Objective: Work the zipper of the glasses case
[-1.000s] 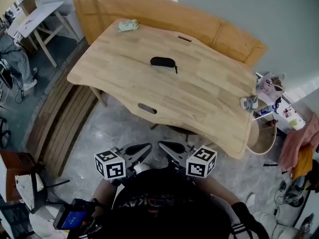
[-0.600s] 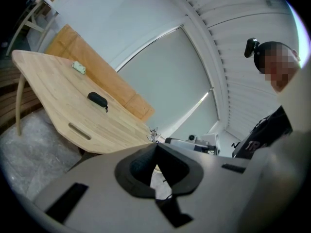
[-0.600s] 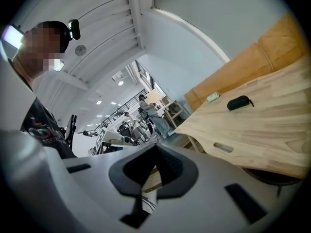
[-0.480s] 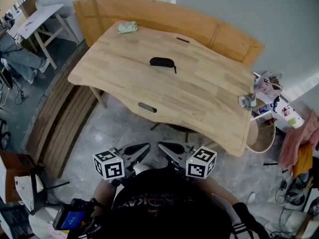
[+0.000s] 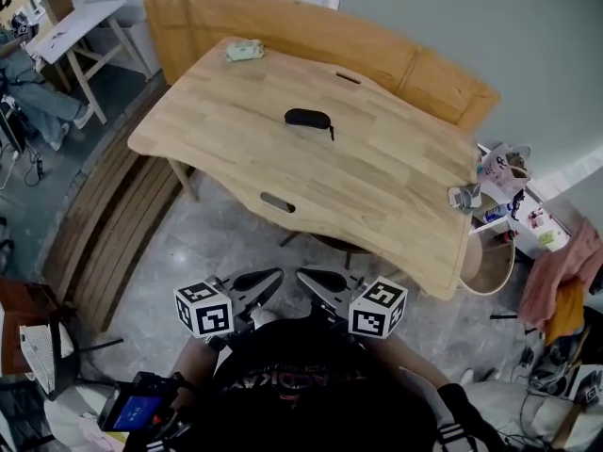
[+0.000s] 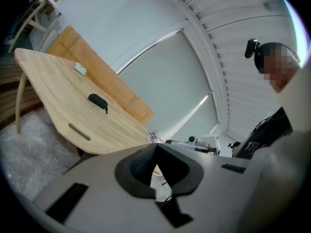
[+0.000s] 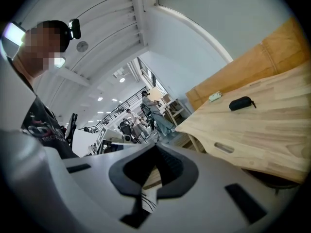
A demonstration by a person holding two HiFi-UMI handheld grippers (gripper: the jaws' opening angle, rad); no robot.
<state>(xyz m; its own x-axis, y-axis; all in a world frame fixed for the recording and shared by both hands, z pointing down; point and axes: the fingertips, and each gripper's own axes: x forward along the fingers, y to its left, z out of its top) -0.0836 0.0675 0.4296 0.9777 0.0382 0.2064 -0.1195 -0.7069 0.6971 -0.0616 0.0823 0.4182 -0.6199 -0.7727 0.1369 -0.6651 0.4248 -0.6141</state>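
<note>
Nothing begun: the small black oval glasses case [image 5: 308, 118] lies untouched at upper centre on the pale wooden table [image 5: 396, 196], well apart from the left gripper [image 5: 271, 278] and right gripper [image 5: 305, 276], both pressed together empty at lower centre.

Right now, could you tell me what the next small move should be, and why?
Probably step up to the table and carry the left gripper and right gripper toward the glasses case. Both are shut, empty and held at the chest, well short of it.

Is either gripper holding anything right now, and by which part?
Nothing is held. Left gripper and right gripper are both shut and empty; the glasses case lies untouched on the table.
</note>
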